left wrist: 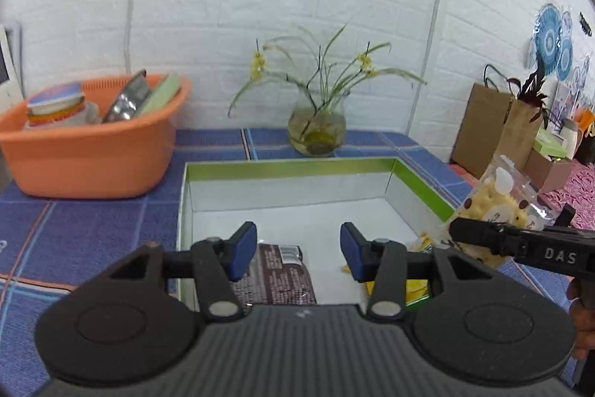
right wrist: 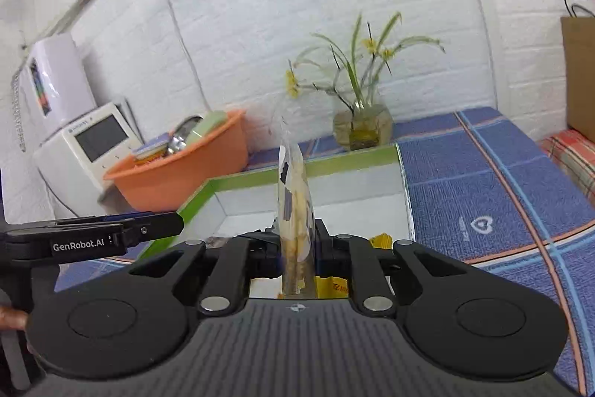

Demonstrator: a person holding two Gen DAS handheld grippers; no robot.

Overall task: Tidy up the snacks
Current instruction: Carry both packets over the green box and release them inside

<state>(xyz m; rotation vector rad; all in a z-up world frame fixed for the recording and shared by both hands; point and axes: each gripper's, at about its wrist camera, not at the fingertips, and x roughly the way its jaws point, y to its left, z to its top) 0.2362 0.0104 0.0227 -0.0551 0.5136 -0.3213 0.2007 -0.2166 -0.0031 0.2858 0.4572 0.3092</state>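
A white box with a green rim [left wrist: 290,167] lies open on the blue tablecloth; it also shows in the right wrist view [right wrist: 346,159]. A dark brown snack packet [left wrist: 279,274] and a yellow packet [left wrist: 416,285] lie inside it. My left gripper [left wrist: 298,250] is open and empty, just above the brown packet. My right gripper [right wrist: 296,250] is shut on a clear bag of pale yellow snacks [right wrist: 293,207], held upright over the box's near edge. That bag also shows in the left wrist view [left wrist: 498,203] at the box's right rim.
An orange basin [left wrist: 89,151] with tins and packets stands left of the box. A glass vase with a plant [left wrist: 318,129] stands behind it. Brown paper bags [left wrist: 494,133] stand at the far right. A white appliance [right wrist: 85,151] sits beside the basin.
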